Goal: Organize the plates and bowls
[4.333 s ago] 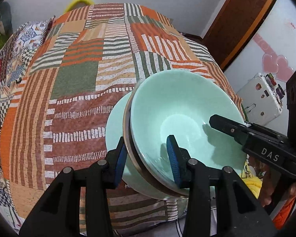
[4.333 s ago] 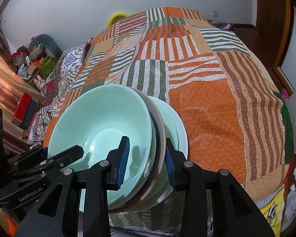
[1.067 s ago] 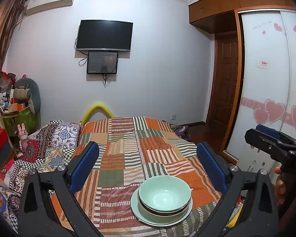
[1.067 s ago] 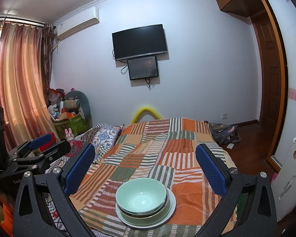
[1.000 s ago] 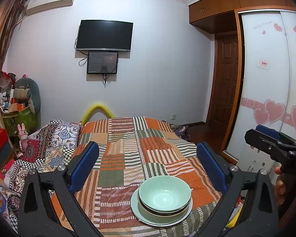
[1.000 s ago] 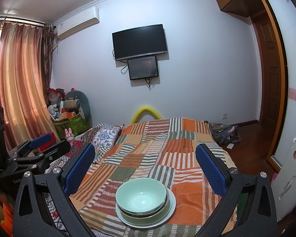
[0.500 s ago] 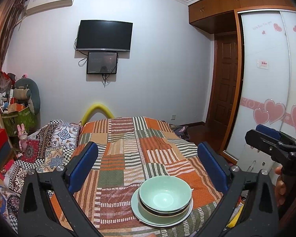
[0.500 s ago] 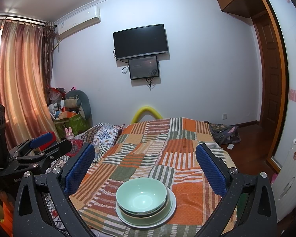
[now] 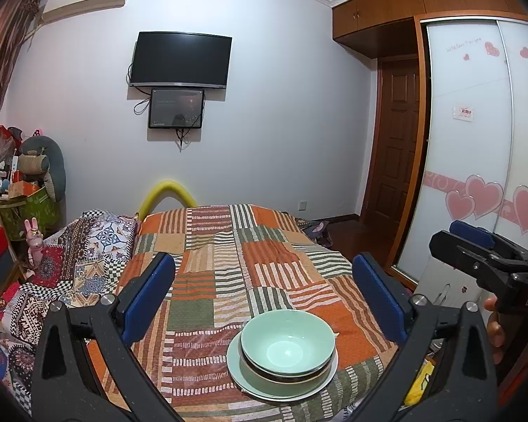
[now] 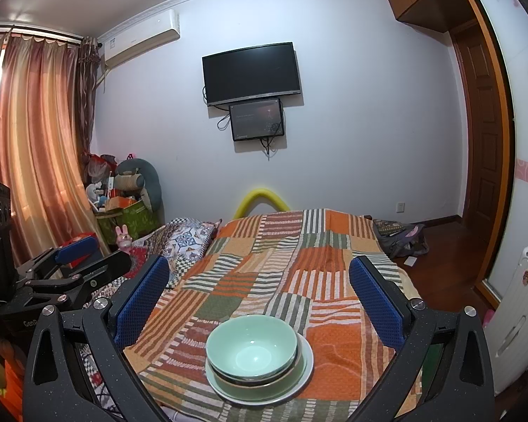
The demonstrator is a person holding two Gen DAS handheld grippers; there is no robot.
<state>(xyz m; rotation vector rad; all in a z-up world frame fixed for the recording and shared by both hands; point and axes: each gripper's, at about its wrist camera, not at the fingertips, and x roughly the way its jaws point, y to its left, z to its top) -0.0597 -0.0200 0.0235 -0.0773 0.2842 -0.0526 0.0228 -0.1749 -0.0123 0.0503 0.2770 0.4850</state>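
Left wrist view: the left tongs point(image 9: 264, 297) stand wide apart and hold nothing; their blue pads point(image 9: 148, 297) frame the bed from either side.
Right wrist view: the right tongs point(image 10: 258, 295) are likewise spread wide and empty, raised above the near end of the bed.
Stack: a pale green bowl point(image 9: 288, 343) sits nested in a second, dark-rimmed bowl point(image 9: 285, 374), and both rest on a pale green plate point(image 9: 320, 385).
Place of the stack: below and between the spread fingers of each pair of tongs, slightly toward the right finger in the left wrist view, well clear of the pads and touched by neither.
Surface: a bed covered by a patchwork quilt point(image 10: 334, 362) of orange, green and striped squares; the stack lies near its closest edge.
Other tongs in view: the right tongs show at the far right edge of the left wrist view, held by a hand point(image 9: 494, 330); the left tongs show at the left edge of the right wrist view.
Progress: the dishes look gathered into one tidy pile, plate lowest and bowls on top.
Left to do: seemingly nothing; no other plate or bowl shows on the bed.
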